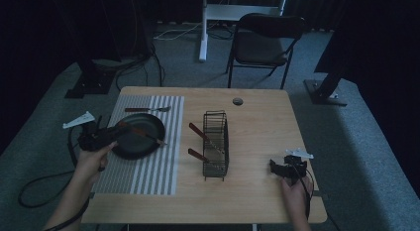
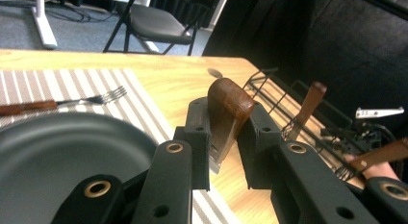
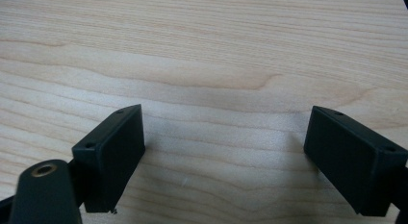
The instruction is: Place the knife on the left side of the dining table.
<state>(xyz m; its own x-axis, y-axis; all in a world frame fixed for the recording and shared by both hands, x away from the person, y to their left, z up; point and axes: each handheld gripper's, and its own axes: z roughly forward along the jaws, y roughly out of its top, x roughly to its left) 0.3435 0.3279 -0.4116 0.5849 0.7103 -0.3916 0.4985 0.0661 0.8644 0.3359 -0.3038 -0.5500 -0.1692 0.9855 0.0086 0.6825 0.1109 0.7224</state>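
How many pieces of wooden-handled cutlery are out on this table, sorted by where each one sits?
Held in the left gripper over the black plate: 1, a knife
On the striped placemat: 1, a fork
In the wire rack: 2
Total: 4

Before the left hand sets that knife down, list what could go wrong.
1. The left gripper pinches the knife near its wooden handle end, so it may pivot or slip.
2. The blade hangs over the plate and could strike its rim.
3. The fork lies close behind the plate and could get knocked.
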